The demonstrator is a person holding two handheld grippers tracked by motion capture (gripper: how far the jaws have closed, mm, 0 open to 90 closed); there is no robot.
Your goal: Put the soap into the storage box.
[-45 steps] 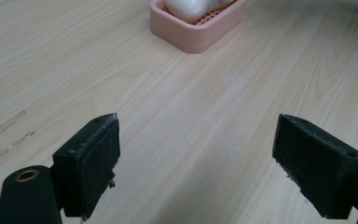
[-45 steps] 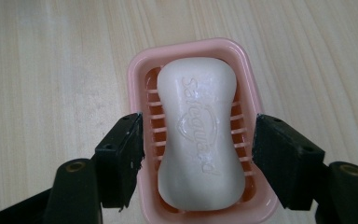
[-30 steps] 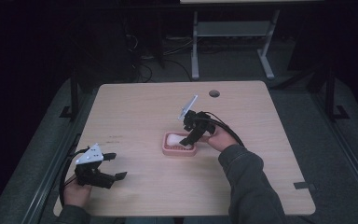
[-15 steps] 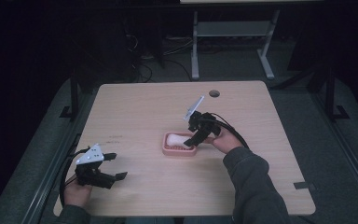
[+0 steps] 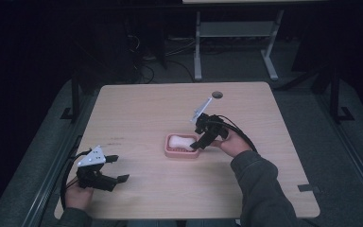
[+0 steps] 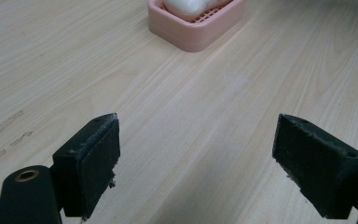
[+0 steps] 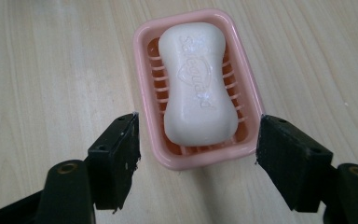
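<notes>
One white soap bar (image 7: 198, 84) lies in a pink soap dish (image 7: 144, 60) near the middle of the wooden table (image 5: 137, 113).
Raised letters on the smooth, curvy bar are hard to read; the dish has slats. The right gripper (image 7: 198, 140) has just been opening, its jaws apart beside the dish's near end, not pressing it. The left gripper (image 6: 198, 154) is wide apart over bare wood, well away.

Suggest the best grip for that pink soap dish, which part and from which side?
Take the soap dish across its short width, one pad on each long outer wall, coming from the end nearest the right claw. Those walls are straight and parallel; the corners are rounded. Its open jaws already straddle that end, with a gap each side. Stay low: the soap sits above the rim.
</notes>
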